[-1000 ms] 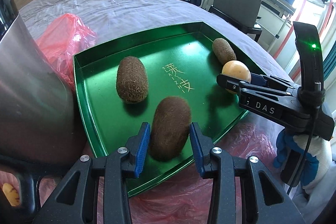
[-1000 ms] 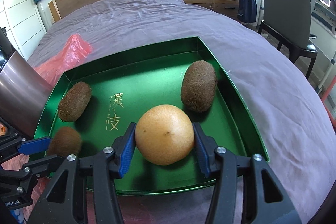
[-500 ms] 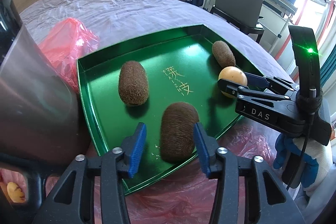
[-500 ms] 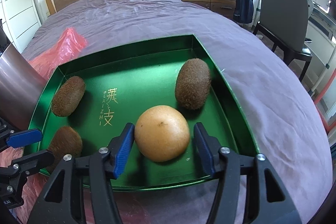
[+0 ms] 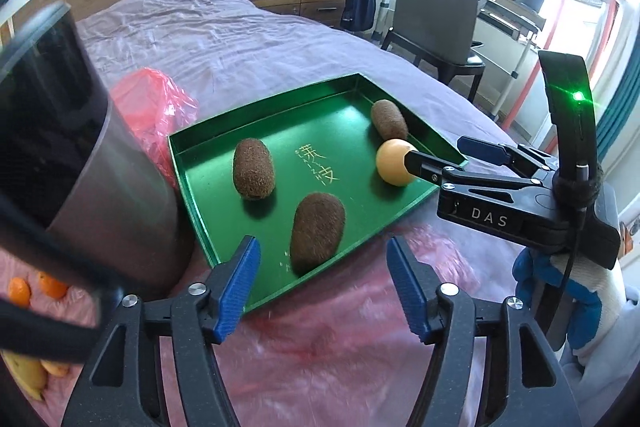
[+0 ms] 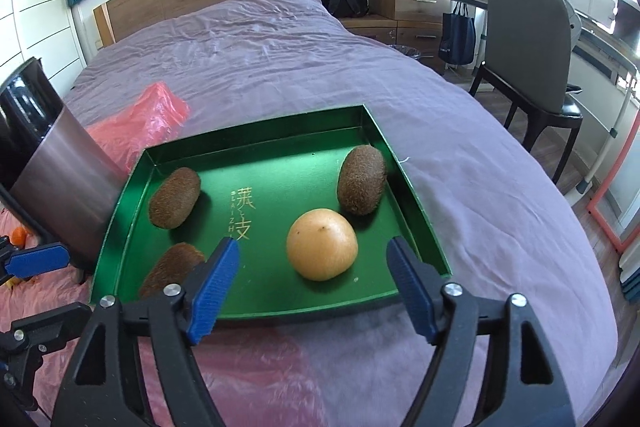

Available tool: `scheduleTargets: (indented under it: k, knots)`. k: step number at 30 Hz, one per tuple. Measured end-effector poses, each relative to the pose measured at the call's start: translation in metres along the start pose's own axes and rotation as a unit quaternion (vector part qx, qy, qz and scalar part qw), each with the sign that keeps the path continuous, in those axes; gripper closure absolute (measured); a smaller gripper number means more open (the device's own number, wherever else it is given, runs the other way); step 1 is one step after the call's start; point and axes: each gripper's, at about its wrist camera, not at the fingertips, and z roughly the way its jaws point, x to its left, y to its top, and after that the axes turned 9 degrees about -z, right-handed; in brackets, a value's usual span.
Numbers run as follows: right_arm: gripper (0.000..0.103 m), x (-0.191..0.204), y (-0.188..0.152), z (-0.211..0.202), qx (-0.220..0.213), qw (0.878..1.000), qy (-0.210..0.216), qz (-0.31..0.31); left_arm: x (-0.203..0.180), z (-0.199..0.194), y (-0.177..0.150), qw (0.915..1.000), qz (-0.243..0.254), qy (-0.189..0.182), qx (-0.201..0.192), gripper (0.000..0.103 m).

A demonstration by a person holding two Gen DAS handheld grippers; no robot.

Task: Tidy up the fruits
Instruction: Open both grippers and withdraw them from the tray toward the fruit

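**Fruit lying loose in the green tray, both grippers empty**

Resting on the purple bedspread (image 6: 280, 75), the green tray (image 6: 260, 151) holds four pieces of fruit, none of them gripped. Three brown kiwis sit apart from one another: one near the tray's far left (image 6: 175, 197), one at the near left corner (image 5: 317, 231), and one along the right wall (image 6: 362, 185). A round yellow-orange fruit (image 6: 322, 244) lies just in front of the right-hand kiwi, close to it; whether the two touch cannot be told.

The left gripper (image 5: 322, 287) hangs over the near edge of the tray with its blue pads spread wide, the nearest kiwi just ahead of them and clear of both. The right gripper (image 6: 314, 287) is likewise spread, the round fruit just ahead of its pads and untouched.

A red plastic bag (image 6: 140, 119) lies crumpled beyond the tray's left side, beside a dark metal container (image 6: 60, 167). A few small orange fruits (image 5: 36, 289) sit on the pink plastic sheet (image 5: 320, 347) at the lower left.
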Motion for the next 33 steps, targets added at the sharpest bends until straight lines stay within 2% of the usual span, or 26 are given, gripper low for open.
scheduleTargets:
  k: [4,12,33]
  knots:
    - [0.0,0.006,-0.005,-0.021,-0.006,1.0,0.002,0.001,-0.003,-0.027,-0.012,0.9999,0.008,-0.002,-0.01,0.03]
    - [0.0,0.026,-0.017,-0.069,-0.021,1.0,0.011,0.005,0.004,-0.075,-0.038,0.9999,0.002,-0.003,-0.015,0.024]
    - [0.0,0.104,-0.044,-0.165,-0.046,0.998,0.043,-0.021,0.068,-0.192,-0.12,0.9956,-0.051,0.043,-0.065,0.022]
